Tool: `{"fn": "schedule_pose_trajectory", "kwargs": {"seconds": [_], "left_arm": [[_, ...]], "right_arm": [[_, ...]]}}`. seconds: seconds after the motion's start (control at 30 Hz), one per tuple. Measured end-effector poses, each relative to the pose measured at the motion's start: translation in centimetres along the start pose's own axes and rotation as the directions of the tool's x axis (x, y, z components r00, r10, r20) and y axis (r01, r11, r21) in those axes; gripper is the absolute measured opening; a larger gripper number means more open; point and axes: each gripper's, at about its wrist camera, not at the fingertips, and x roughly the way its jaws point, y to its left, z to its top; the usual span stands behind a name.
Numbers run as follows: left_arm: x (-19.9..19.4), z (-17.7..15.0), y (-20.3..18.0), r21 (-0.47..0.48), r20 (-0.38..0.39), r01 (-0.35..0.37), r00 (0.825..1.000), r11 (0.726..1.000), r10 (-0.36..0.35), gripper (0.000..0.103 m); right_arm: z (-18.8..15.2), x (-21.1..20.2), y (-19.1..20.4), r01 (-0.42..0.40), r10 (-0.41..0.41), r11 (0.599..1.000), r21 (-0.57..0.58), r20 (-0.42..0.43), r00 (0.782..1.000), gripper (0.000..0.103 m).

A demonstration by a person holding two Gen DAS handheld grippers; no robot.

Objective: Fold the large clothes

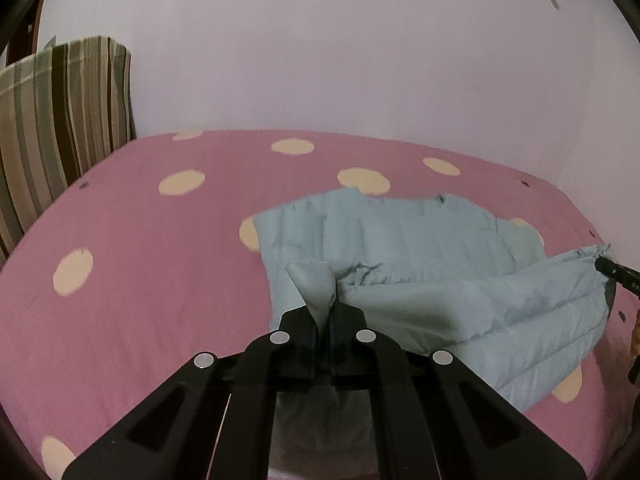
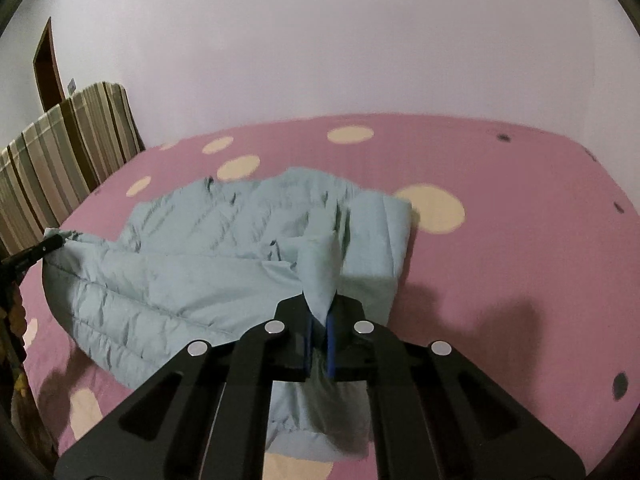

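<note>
Left hand-held gripper [image 1: 324, 318]: closed on a pinch of the jacket's [image 1: 420, 264] near edge; a peak of pale blue cloth stands up between its jaws.
Right hand-held gripper [image 2: 322, 316]: likewise clamped on a fold of the same near edge, cloth poking up between the blue-lined jaws. Its tip also shows at the far right of the left view.
Jacket: a pale blue quilted jacket on the bed [image 1: 140, 280], lying right of centre in the left view and left of centre in the right view. The near edge is lifted and stretched between the two grippers; the far part rests flat on the sheet and looks already doubled over at the right end.
Bed: pink sheet with cream dots, bare to the left and beyond the jacket.
Cushion [image 1: 60, 128]: striped, upright at the far left against the wall.
Step in hand: by my reading, a fold in mid-carry, with the near edge raised and held taut.
Next move: likely calls for carrying both grips away together, level and evenly spaced, to lay the near edge on the far one, then opening the jaws without dragging the cloth.
</note>
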Motion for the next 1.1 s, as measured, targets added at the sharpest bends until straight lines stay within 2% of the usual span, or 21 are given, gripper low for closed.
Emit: {"fn": "schedule_pose_trajectory", "kwargs": {"seconds": [0.13, 0.23, 0.37, 0.47, 0.63, 0.8, 0.93, 1.07, 1.1], "left_arm": [[1.8, 3.7, 0.0, 0.029, 0.023, -0.039, 0.999, 0.999, 0.038, 0.003], [4.8, 7.2, 0.3, 0.024, 0.019, -0.062, 0.998, 0.998, 0.061, 0.003], [9.3, 10.8, 0.0, 0.041, -0.007, -0.120, 0.993, 0.992, 0.121, 0.003], [13.1, 12.1, -0.4, 0.066, -0.033, -0.166, 0.985, 0.984, 0.169, 0.003], [19.2, 11.8, -0.1, 0.086, -0.108, -0.207, 0.970, 0.974, 0.216, 0.002], [23.7, 10.0, -0.1, 0.123, -0.168, -0.236, 0.953, 0.964, 0.254, 0.003], [25.9, 8.2, -0.1, 0.149, -0.200, -0.249, 0.940, 0.957, 0.275, 0.003], [27.0, 7.1, 0.0, 0.153, -0.222, -0.249, 0.934, 0.956, 0.279, 0.003], [26.8, 7.2, 0.0, 0.146, -0.224, -0.249, 0.934, 0.957, 0.277, 0.006]], "right_arm": [[3.5, 1.4, 0.3, 0.022, -0.022, 1.000, -0.009, 0.040, 0.999, 0.004], [6.6, 3.8, -0.2, 0.024, -0.025, 1.000, 0.014, 0.046, 0.999, 0.004], [10.2, 8.0, -0.8, 0.036, -0.037, 0.999, 0.035, 0.034, 0.999, 0.004], [11.7, 11.4, -1.4, 0.053, -0.053, 0.998, 0.045, -0.001, 0.999, 0.004], [11.8, 17.9, -2.9, 0.079, -0.072, 0.994, 0.072, -0.092, 0.993, 0.004], [9.5, 22.9, -4.2, 0.128, -0.109, 0.987, 0.093, -0.186, 0.976, 0.005], [7.3, 25.4, -5.0, 0.158, -0.131, 0.982, 0.099, -0.239, 0.962, 0.007], [6.7, 26.0, -5.4, 0.149, -0.117, 0.981, 0.121, -0.242, 0.963, 0.009], [6.9, 25.9, -5.2, 0.148, -0.117, 0.983, 0.113, -0.244, 0.963, 0.012]]}}
